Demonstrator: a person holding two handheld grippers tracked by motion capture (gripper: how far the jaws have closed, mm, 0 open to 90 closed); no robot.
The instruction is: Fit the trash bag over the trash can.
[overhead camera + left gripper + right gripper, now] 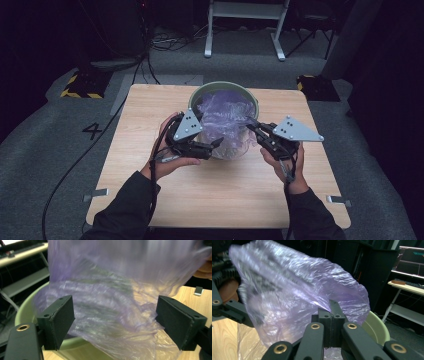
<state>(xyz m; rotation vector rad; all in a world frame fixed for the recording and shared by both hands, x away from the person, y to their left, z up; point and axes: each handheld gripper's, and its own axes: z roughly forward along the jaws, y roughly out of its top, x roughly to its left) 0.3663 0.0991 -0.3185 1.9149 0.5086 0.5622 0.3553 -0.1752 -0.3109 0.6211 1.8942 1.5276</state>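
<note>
A thin purple plastic bag (225, 122) billows up out of the green bin (250, 97) and spills over its near rim. The right gripper (331, 307) has its jaws pressed flat together on a fold of the bag above the bin's rim. The left gripper (115, 322) stands wide open at the bin's near side, the film loose between its jaws, touching neither pad.

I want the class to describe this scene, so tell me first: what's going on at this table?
A person holding a gripper in each hand is fitting a thin purple plastic bag into a pale green bin on a wooden table. The right gripper is shut on the bag's edge and lifts it. The left gripper has its jaws wide apart, with bag film between them but not clamped.
</note>
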